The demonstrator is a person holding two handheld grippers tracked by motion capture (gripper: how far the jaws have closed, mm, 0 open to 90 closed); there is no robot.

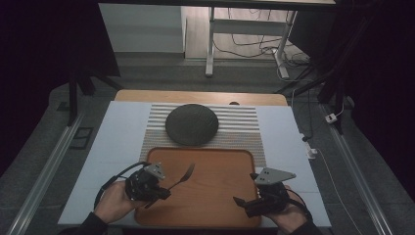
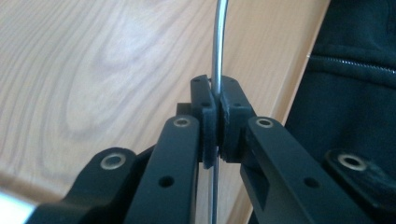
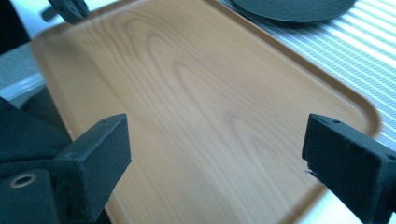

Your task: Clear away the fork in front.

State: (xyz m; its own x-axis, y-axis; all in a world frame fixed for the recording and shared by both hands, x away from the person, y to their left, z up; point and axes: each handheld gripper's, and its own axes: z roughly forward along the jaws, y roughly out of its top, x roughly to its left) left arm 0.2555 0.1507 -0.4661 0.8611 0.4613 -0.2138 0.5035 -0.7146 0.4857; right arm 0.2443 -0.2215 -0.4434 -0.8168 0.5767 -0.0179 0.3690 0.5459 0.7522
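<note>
Dim floor, cables and table legs lay beyond the pale table (image 1: 122, 132), their details lost in shadow. On it sat a wooden tray (image 1: 220, 196), with a striped mat (image 1: 244, 122) and a dark round plate (image 1: 191, 124) behind. The left gripper (image 1: 159, 191) was clamped on a fork (image 1: 182, 178), whose tines blurred together. The right gripper (image 1: 243, 202) had empty jaws, wide apart over the tray.

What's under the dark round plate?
The dark round plate sits on a striped placemat, whose stripes show on both sides and beyond it. Its near edge reaches the wooden tray rim. Whatever lies directly beneath the plate is covered.
</note>
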